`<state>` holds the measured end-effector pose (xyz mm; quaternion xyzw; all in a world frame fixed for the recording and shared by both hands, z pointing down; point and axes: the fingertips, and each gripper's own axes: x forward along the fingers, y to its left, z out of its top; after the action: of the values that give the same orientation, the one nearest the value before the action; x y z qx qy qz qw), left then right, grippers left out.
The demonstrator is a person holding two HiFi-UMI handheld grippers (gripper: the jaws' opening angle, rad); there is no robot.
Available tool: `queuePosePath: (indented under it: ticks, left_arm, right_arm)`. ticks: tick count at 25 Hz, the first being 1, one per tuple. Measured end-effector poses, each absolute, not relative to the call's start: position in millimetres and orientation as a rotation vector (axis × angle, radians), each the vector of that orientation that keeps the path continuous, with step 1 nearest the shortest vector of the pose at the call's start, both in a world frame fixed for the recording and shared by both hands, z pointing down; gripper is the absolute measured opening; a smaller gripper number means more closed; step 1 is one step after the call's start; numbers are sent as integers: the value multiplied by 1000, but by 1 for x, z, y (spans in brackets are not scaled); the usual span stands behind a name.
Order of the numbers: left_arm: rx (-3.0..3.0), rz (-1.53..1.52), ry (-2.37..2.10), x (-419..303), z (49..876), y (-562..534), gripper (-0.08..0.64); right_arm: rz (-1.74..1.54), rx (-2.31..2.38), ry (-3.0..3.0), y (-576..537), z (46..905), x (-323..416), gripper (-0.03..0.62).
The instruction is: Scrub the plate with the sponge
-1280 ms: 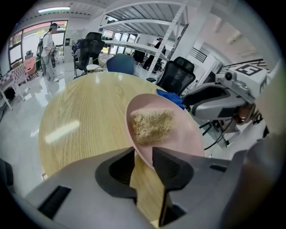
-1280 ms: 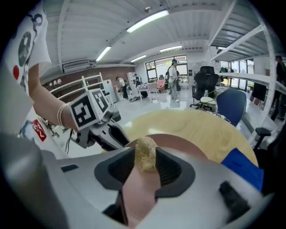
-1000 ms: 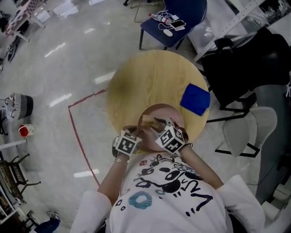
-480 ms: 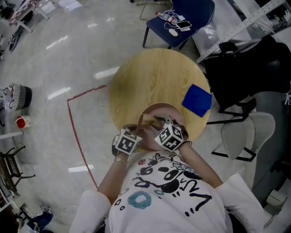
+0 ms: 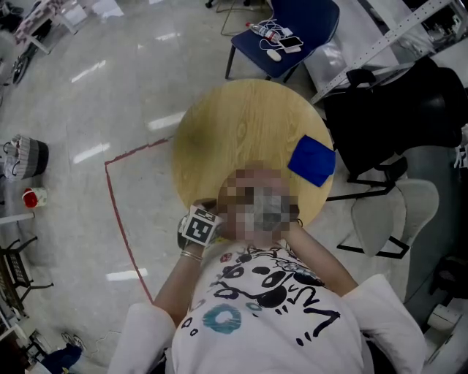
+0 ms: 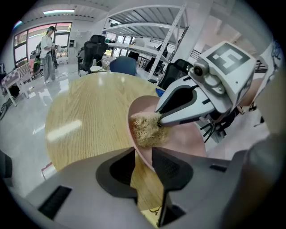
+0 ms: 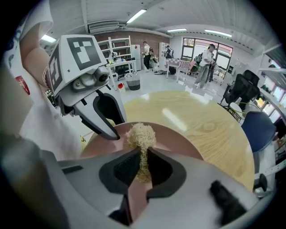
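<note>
Since the right claw (image 7: 142, 155) has just been closing and pinches the fibrous sponge (image 7: 141, 135) on the pink plate (image 7: 183, 145), which the left claw (image 6: 143, 156) clamps by its rim over the desk (image 6: 85, 120), scrub in small firm circles, rim steady

We look down on a round wooden worktop (image 5: 241, 124) with a blue cloth (image 5: 312, 161) lying flat near its right edge. At the near edge, just above our white printed shirt (image 5: 270, 307), sits our left gripper (image 5: 202, 223). Beyond the worktop stands a blue chair (image 5: 311, 20) — and a red tape line (image 5: 124, 219) marks the floor (image 5: 88, 109).
</note>
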<state>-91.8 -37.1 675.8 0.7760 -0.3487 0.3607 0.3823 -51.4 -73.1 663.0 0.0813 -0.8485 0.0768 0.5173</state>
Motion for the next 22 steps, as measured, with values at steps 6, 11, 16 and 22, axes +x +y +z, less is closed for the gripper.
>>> queuePosePath:
  ticks: [6,11,16,22]
  left_arm:
    - [1959,880,-918,-94,674,-35,118]
    - [1945,840,-945,-94,676,-35,114]
    - [1892,773,-978,-96,679,-40,93]
    - [1801,674,-1052,-96,676,-51,44]
  right_arm:
    - [207,302,-2021,-87,662,-44,57]
    - [238,392,-1990,-107,663,-23,57]
    - [265,471,-1970,-120,664,-1,57]
    - [294,539,-1934,-116,663,30,57]
